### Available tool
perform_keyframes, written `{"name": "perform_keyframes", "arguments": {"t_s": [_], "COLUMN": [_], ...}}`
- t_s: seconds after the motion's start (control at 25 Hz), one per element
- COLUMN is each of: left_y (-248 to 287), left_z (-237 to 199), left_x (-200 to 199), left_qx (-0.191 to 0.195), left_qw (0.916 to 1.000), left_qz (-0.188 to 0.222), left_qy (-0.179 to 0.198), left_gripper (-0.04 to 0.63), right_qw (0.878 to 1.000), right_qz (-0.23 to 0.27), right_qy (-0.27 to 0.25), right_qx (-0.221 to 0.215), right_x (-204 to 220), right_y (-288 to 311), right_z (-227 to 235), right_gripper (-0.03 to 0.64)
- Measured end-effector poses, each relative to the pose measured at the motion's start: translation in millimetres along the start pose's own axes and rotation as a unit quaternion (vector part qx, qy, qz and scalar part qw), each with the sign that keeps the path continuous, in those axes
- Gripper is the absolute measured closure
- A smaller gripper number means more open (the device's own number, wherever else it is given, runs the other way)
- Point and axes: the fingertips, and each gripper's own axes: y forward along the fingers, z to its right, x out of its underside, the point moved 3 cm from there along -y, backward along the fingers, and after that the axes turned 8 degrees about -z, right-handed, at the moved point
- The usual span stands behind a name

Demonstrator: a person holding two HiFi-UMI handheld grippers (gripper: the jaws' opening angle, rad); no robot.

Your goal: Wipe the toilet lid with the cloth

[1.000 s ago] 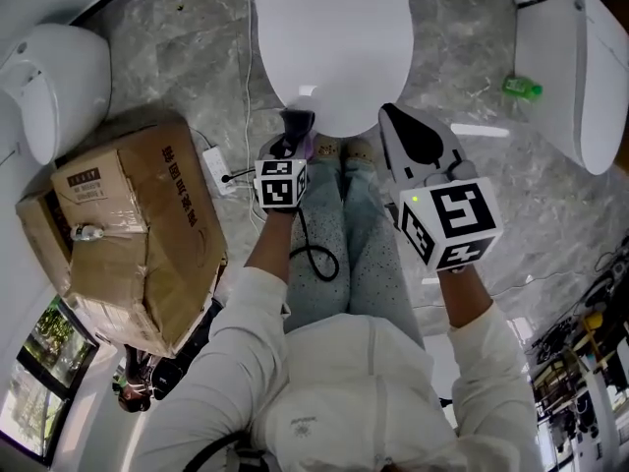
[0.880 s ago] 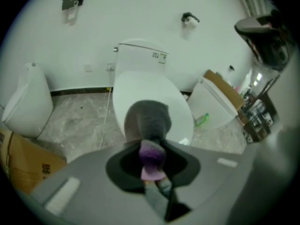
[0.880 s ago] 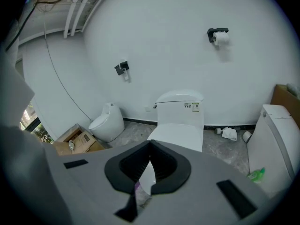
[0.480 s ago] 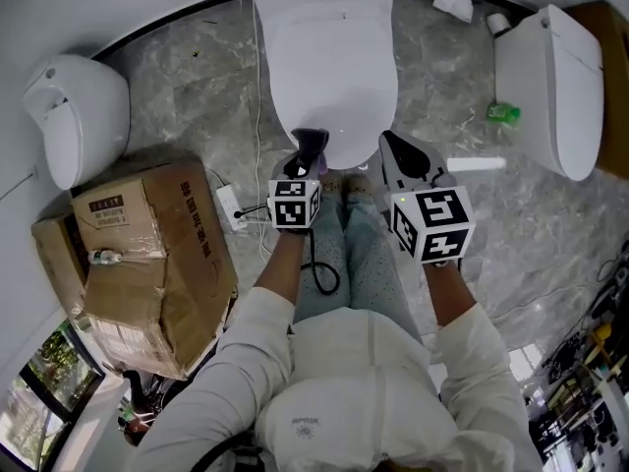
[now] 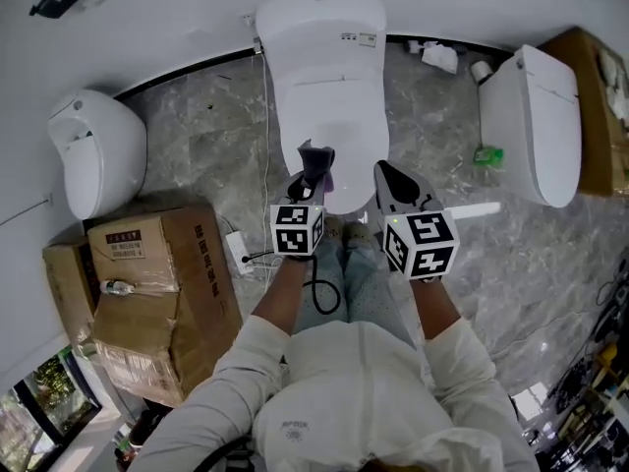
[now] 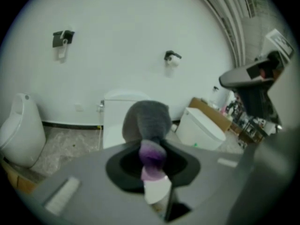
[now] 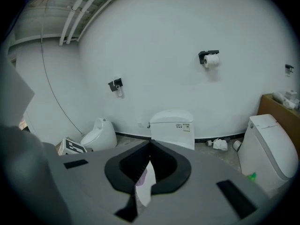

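The white toilet stands against the wall with its lid [image 5: 329,116] down. My left gripper [image 5: 315,170] hangs above the lid's front edge, shut on a grey and purple cloth [image 6: 149,128] that bunches out past its jaws. That cloth [image 5: 316,161] shows as a dark wad in the head view. My right gripper [image 5: 389,183] is level with it, just to the right, off the toilet's front right corner. Its jaws are shut with nothing in them. In the right gripper view the toilet [image 7: 172,125] sits straight ahead beyond the shut right gripper [image 7: 146,175].
A second white fixture [image 5: 93,150] stands at the left, with cardboard boxes [image 5: 147,283] below it and a power strip [image 5: 236,249] beside them. Another toilet [image 5: 531,121] stands at the right, a green bottle [image 5: 488,153] at its foot. My legs are under the grippers.
Both grippers have risen off the toilet's front end, the left one more. The head view has pulled back, and the whole toilet with its tank now shows.
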Motion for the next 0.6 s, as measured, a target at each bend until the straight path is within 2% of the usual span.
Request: {"name": "perform_keyframes", "arguments": {"t_s": [0.32, 0.6], "left_y": [-55, -114], "left_z": [13, 27], "left_x": [-90, -149], "left_qx": [0.009, 0.017], "left_qw": [0.9959, 0.9853], "left_qz": [0.089, 0.163], "left_qy": [0.017, 0.049], "left_gripper": [0.528, 0.528], "right_qw": [0.998, 0.994], "right_qz": [0.056, 0.109], "right_qy": [-0.009, -0.017], "right_qx": [0.002, 0.009], "right_x": [-55, -96], "right_y": [-26, -56], "right_z": [-17, -39], "right_gripper": [0.601, 0.601]}}
